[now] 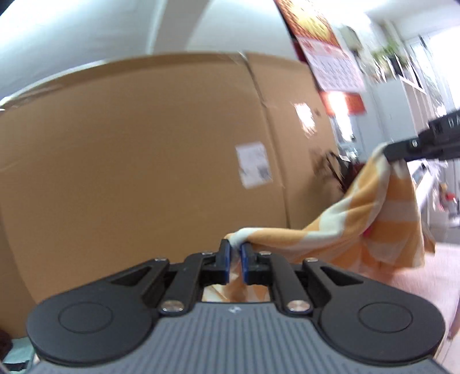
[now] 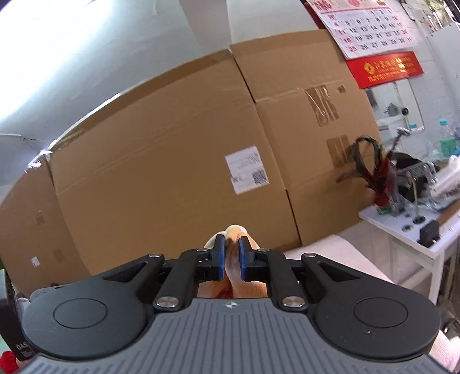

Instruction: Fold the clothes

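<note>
An orange and white striped garment (image 1: pixel 373 218) hangs in the air between my two grippers. My left gripper (image 1: pixel 235 248) is shut on one bunched corner of it. The cloth stretches up and right to my right gripper (image 1: pixel 398 155), which shows at the right edge of the left wrist view, shut on another corner. In the right wrist view my right gripper (image 2: pixel 231 247) is shut on a bunch of the garment (image 2: pixel 237 230), and the rest of the cloth is hidden below the gripper body.
A large cardboard box (image 1: pixel 143 161) stands close ahead, also filling the right wrist view (image 2: pixel 172 149). A pink surface (image 1: pixel 425 282) lies below at the right. A white side table (image 2: pixel 414 230) with clutter stands at the right. A wall calendar (image 2: pixel 371 26) hangs above.
</note>
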Tool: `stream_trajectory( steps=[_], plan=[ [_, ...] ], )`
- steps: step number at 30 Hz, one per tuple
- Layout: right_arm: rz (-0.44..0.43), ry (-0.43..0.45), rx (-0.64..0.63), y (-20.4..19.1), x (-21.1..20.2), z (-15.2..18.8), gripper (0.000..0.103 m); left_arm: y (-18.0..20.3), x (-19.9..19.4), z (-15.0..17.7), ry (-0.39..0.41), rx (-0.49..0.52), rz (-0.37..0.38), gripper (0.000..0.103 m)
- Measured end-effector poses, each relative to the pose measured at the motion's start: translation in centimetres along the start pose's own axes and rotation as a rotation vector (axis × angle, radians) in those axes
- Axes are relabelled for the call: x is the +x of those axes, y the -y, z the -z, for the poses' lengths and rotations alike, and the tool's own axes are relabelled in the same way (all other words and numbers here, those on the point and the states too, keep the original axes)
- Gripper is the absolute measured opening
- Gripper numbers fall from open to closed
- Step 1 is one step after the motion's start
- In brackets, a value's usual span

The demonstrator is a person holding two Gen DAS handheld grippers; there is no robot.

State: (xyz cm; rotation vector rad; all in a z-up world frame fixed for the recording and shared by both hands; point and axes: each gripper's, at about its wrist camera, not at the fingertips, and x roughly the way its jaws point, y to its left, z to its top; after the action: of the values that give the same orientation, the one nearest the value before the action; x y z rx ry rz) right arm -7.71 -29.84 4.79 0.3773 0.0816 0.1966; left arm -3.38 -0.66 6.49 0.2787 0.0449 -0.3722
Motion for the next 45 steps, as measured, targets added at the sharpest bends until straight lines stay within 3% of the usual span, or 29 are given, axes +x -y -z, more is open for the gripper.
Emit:
stream_trajectory(
  steps=[4,9,13,17,20,22,24,26,28,30,32,36,41,43,45],
  plan=[
    [-0.153,0.066,0.013,-2.3,0.0,-2.7,0.01,-2.7,-5.0,-2.3,0.072,-0.041,-0.063,0.009],
    [-0.332,0.065,0.069,-5.0,1.0,-4.7,0.01,-5.8,-12.3,-4.4,0.149,-0.066,-0.142,0.01],
    [-0.408,0.011,0.076,-8.0,3.7,-4.9,0.01,-7.9,-13.0,-4.7,0.098,-0.111,-0.175,0.01],
    [-0.314,-0.136,-0.013,-10.4,9.8,-1.5,0.012,-8.9,-8.1,-0.6,-0.094,-0.149,-0.22,0.012],
    [-0.069,-0.222,-0.167,-10.3,13.2,2.9,0.019,-9.3,-4.1,4.8,-0.294,-0.196,-0.241,0.012],
    [0.068,-0.221,-0.215,-8.7,12.7,4.9,0.031,-9.4,-2.8,8.5,-0.398,-0.225,-0.229,0.013],
    [0.099,-0.231,-0.216,-6.8,10.7,6.4,0.042,-9.1,-3.1,11.3,-0.451,-0.222,-0.226,0.016],
    [0.059,-0.287,-0.235,-5.6,8.2,7.9,0.045,-8.7,-4.0,13.0,-0.467,-0.211,-0.229,0.017],
    [0.041,-0.323,-0.324,-5.9,6.4,9.5,0.049,-8.6,-4.9,13.9,-0.467,-0.21,-0.232,0.029],
    [0.028,-0.341,-0.422,-6.8,5.3,11.1,0.054,-8.6,-5.2,14.3,-0.461,-0.201,-0.248,0.051],
    [0.018,-0.338,-0.525,-8.2,5.2,12.5,0.054,-8.6,-5.0,14.5,-0.453,-0.175,-0.282,0.062],
    [-0.044,-0.321,-0.707,-11.9,8.1,14.5,0.055,-9.1,-3.9,14.6,-0.475,-0.153,-0.331,0.066],
    [-0.011,-0.353,-0.967,-14.8,12.3,18.3,0.054,-12.1,-3.7,14.8,-0.47,-0.298,-0.312,0.065],
    [-0.005,-0.344,-1.024,-15.3,13.2,18.8,0.054,-13.3,-3.9,14.7,-0.434,-0.342,-0.288,0.065],
    [0.026,-0.325,-0.994,-15.1,14.0,18.0,0.051,-13.6,-3.3,14.8,-0.44,-0.308,-0.277,0.064]
  ],
)
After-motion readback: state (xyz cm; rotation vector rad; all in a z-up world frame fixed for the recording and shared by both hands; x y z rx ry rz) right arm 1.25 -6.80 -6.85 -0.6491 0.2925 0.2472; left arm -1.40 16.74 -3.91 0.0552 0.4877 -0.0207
